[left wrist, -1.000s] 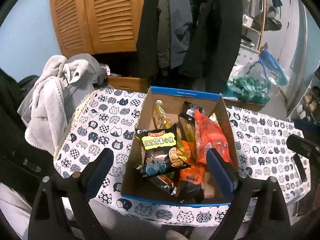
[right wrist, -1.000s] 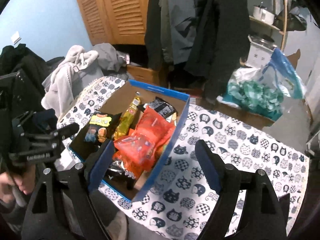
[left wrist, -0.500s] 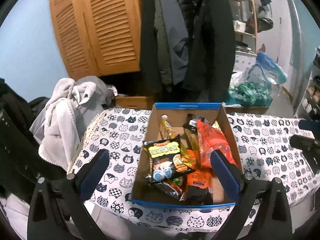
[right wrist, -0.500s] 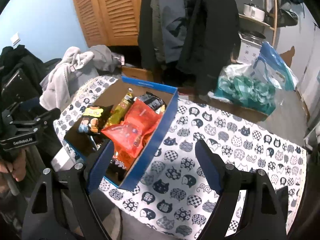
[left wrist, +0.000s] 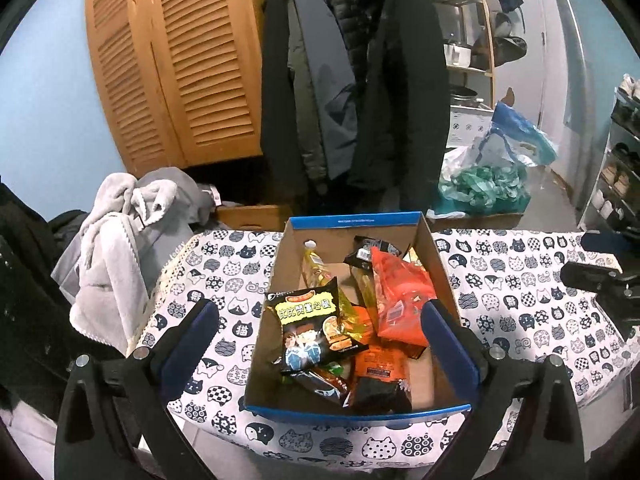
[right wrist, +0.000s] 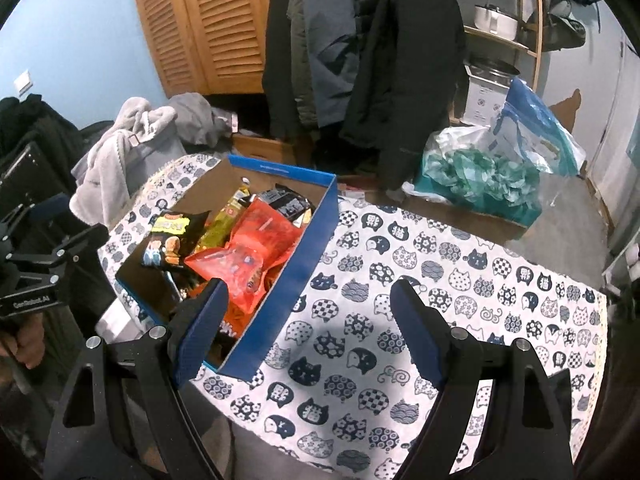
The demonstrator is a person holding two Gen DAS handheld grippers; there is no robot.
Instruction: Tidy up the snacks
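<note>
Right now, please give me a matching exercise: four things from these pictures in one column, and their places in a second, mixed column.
1. orange snack bag
2. grey fleece
3. dark coats
4. green plastic bag

a. hanging beside the louvred doors
b. inside the cardboard box
c. heaped left of the table
d. on the floor behind the table

Pairs: 1-b, 2-c, 3-a, 4-d

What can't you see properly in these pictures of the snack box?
- Left wrist view: the snacks under the black packet and red bag are buried.
- Right wrist view: the box near corner sits behind a gripper finger.
- Both views: small print on packets is unreadable.
</note>
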